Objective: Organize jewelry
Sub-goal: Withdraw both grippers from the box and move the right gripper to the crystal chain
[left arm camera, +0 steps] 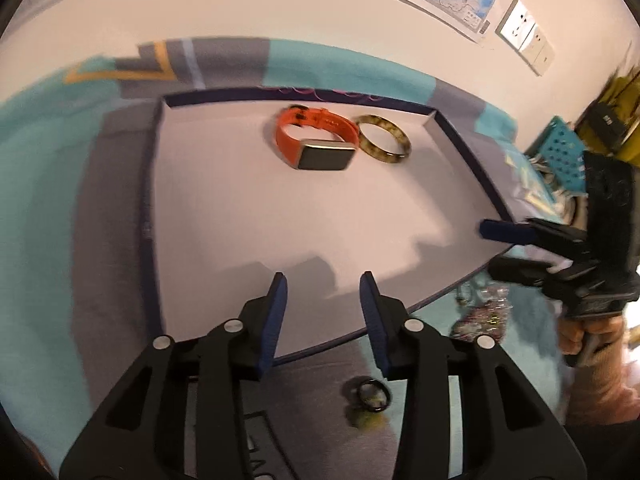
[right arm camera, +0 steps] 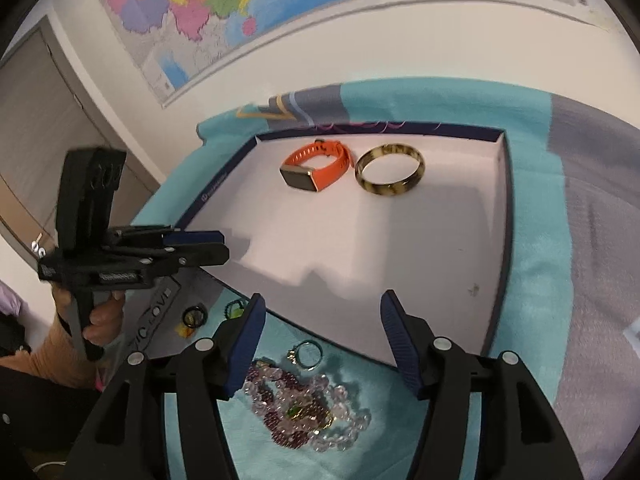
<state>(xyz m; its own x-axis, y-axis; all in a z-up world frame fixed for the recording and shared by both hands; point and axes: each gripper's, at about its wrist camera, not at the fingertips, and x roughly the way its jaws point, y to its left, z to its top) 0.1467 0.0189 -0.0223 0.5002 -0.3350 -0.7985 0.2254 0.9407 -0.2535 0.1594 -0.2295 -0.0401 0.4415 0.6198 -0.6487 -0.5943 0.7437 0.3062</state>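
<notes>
An orange watch and a tortoiseshell bangle lie side by side at the far end of a shallow white tray. My left gripper is open and empty above the tray's near edge; a dark ring lies on the cloth below it. My right gripper is open and empty above a beaded bracelet pile and a small green ring. Each gripper shows in the other's view: the right, the left.
A teal and grey cloth covers the table. A map hangs on the wall behind. A teal perforated basket and wall sockets are at the right. A small green bead bracelet lies by the tray edge.
</notes>
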